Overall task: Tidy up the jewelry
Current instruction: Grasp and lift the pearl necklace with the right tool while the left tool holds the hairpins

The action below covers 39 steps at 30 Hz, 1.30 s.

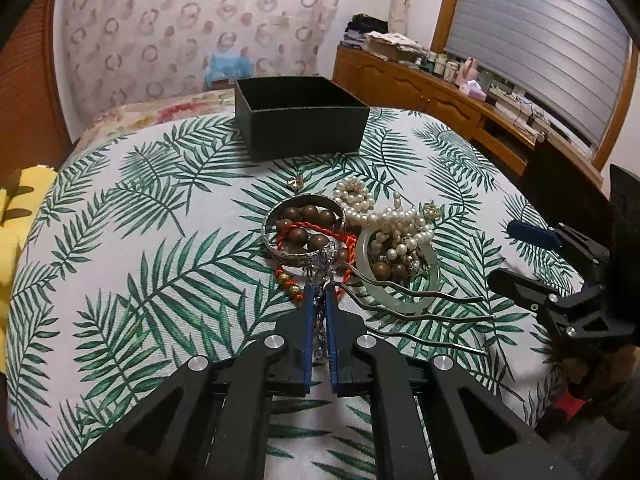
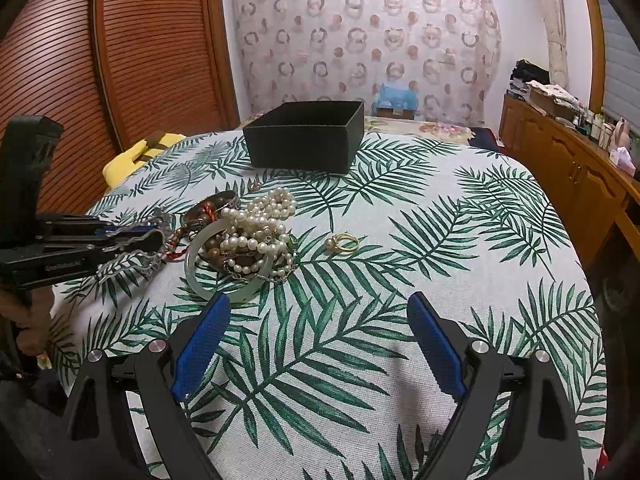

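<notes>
I'm gripping the hairpin (image 1: 320, 276) in my left hand-held gripper (image 1: 319, 300), prongs trailing right; box (image 1: 300, 120) sitting straight ahead, right hand-held gripper (image 2: 318, 320) hanging open

A tangled heap is formed by a pearl necklace (image 1: 384, 220), brown wooden beads (image 1: 310, 224), a silver bangle (image 1: 296, 240), a red cord (image 1: 320, 236) and a pale jade bangle (image 1: 400, 296). A wavy silver hairpin (image 1: 420, 312) is clamped at its ornament. A gold ring (image 2: 345, 242) lies apart. An open black box (image 1: 300, 120) stands behind.
</notes>
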### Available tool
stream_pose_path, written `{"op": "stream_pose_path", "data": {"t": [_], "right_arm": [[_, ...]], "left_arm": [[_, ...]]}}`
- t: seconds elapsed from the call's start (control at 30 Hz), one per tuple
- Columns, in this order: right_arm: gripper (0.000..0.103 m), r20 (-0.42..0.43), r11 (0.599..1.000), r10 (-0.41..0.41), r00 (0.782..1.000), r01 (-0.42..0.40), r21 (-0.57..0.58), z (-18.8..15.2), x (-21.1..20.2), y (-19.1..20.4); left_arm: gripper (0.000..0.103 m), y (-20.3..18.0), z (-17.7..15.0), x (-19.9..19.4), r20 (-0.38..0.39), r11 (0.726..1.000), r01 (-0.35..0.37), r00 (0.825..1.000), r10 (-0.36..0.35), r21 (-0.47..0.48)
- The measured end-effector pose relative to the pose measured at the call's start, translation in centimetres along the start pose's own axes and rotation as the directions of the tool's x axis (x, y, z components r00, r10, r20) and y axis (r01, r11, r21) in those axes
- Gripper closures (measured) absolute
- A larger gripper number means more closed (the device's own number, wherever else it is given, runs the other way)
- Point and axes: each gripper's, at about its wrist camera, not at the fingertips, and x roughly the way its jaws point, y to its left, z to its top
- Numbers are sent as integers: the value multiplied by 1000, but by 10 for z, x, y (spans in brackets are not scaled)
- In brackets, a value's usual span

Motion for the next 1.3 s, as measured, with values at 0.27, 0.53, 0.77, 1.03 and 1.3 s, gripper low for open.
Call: {"op": "stream_pose_path", "data": {"t": [0.27,0.53,0.77,1.03,1.3], "right_arm": [[12,-10,1000,-9,1000,8,-29,1,-1,3],[21,2,997,35,999,-34,-65,26,1,5],[35,-70,988,94,993,-102,-118,47,36,15],[40,-133,972,147,980,-168,-166,57,69,32],[72,-153,965,205,967,-226,-135,62,71,30]], "left_arm": [[98,3,0,-11,41,1000,9,999,-9,-12],[98,2,5,-19,82,1000,15,997,-14,-14],[98,8,11,-19,97,1000,1,995,0,-10],[98,15,17,-18,110,1000,-5,994,8,-21],[98,14,19,-15,114,1000,-2,993,5,-22]]}}
